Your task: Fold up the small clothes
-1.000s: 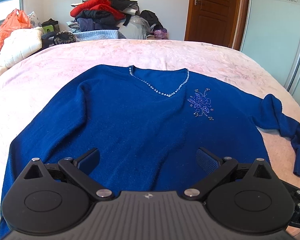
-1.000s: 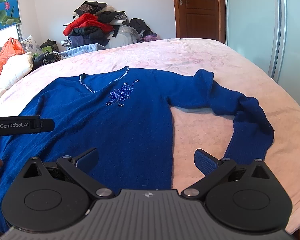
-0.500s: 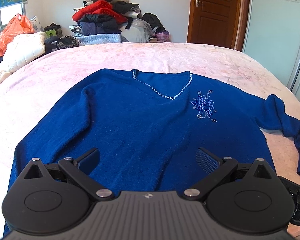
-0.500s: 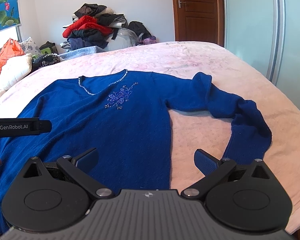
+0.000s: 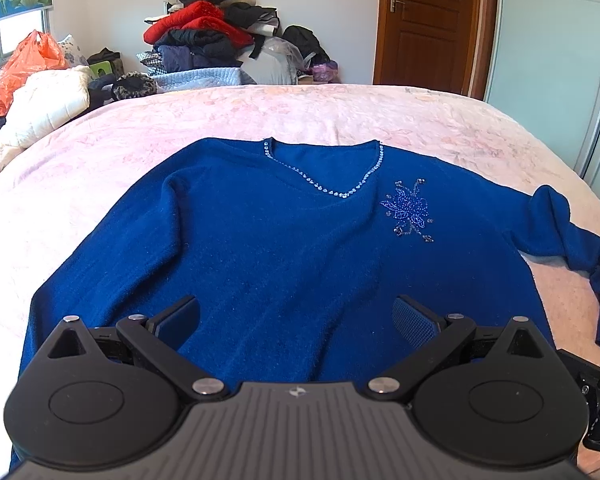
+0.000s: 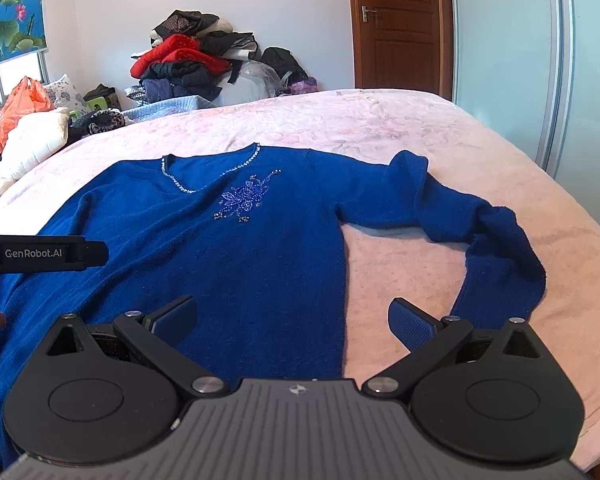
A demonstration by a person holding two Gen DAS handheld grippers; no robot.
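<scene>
A blue sweater [image 5: 284,256] lies flat, front up, on the pink bed [image 5: 340,116], its neckline at the far side and its hem nearest the cameras. The left gripper [image 5: 296,316] hovers level over the near hem, its fingers [image 5: 178,318] spread wide and holding nothing. The right gripper [image 6: 292,316] hovers over the sweater's right edge, fingers [image 6: 412,322] equally wide apart and empty, one over knit, one over bedding. The right sleeve [image 6: 480,232] lies bent and rumpled on the bed, curling back toward the near side.

left gripper [image 5: 296,316]: black body, blue ribbed pads | silver screws | white "GenRobot.AI" lettering
</scene>
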